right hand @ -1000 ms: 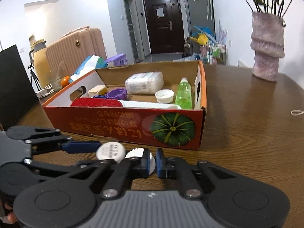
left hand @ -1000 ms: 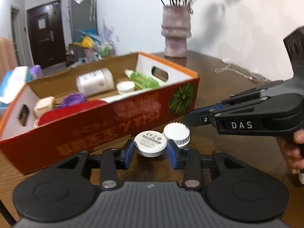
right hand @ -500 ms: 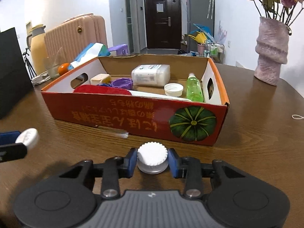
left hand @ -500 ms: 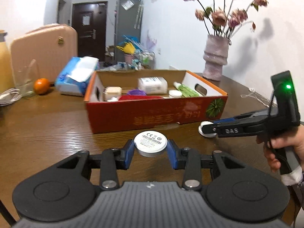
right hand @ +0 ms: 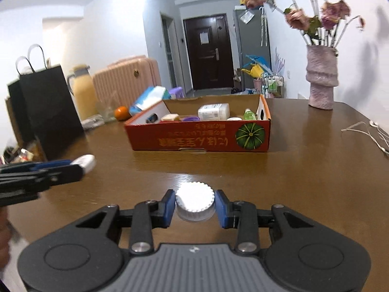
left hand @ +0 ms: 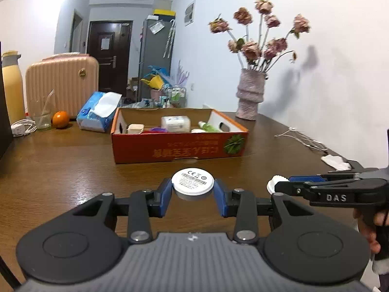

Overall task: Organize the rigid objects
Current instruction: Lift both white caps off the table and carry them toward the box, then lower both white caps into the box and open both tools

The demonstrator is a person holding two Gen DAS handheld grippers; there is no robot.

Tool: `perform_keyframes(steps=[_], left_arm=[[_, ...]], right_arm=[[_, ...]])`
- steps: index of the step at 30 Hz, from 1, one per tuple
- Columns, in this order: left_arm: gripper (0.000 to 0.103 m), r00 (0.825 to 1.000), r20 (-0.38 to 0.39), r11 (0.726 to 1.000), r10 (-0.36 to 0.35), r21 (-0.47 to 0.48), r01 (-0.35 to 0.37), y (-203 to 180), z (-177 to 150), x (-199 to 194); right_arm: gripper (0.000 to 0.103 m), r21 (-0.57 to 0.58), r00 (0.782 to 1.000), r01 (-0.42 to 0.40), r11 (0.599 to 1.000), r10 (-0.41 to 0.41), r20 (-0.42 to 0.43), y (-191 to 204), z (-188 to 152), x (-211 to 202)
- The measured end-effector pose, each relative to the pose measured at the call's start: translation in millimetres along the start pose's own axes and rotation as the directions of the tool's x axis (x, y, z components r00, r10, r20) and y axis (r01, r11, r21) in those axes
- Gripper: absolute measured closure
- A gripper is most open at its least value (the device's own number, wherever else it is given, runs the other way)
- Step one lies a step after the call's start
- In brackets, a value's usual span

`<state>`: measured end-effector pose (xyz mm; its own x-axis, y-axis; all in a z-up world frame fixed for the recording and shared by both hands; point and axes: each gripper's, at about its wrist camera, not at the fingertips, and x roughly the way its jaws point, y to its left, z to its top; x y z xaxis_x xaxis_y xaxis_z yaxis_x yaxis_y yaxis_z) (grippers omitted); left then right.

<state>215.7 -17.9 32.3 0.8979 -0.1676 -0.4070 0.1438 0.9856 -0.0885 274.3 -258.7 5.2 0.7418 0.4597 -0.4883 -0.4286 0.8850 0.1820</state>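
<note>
Above the wooden table (left hand: 60, 170), left gripper (left hand: 192, 196) clamped on a flat white disc (left hand: 192, 180), label side up. Right gripper (right hand: 195, 205) clamped on a ridged white cap (right hand: 194, 198). Both held well short of the orange cardboard box (right hand: 194, 141), which holds a white bottle (right hand: 214, 111) and a green bottle (right hand: 248, 114).

Left claw (left hand: 192, 200) and right claw (right hand: 195, 208): matte black plastic linkages, blue finger pads (left hand: 164, 199), silver screws, grey ribbed housing behind. White "DAS" lettering marks the right claw's side.
</note>
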Motion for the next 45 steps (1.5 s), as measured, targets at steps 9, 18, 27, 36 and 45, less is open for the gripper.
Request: perform_keyframes(steps=[9,18,27,36,45], left_arm=[[0.065,0.998,0.053,0.999,-0.041,0.0,0.042,-11,-6,-32],[0.08,0.998,0.054,0.999,-0.039,0.03,0.037,0,15,3],[0.063,1.0,-0.002,1.0,0.018,-0.006,-0.018,37,17,72],[0.042,0.98,-0.193,0.998,0.054,-0.024,-0.06,58,-27,74],[0.063,0.975,-0.212,0.998,0.063,-0.003,-0.065,48,-39,84]], right_arm=[[0.068,-0.034,0.997,0.013,0.999,-0.01,0.08,20,-1,-50],[0.068,-0.033,0.997,-0.03,0.999,0.032,0.074,16,13,-18],[0.068,0.003,0.999,0.0,1.0,0.0,0.039,-8,26,36],[0.068,0.047,1.0,-0.018,0.999,0.019,-0.021,-20,13,75],[0.068,0.015,1.0,-0.018,1.0,0.018,-0.01,-19,20,72]])
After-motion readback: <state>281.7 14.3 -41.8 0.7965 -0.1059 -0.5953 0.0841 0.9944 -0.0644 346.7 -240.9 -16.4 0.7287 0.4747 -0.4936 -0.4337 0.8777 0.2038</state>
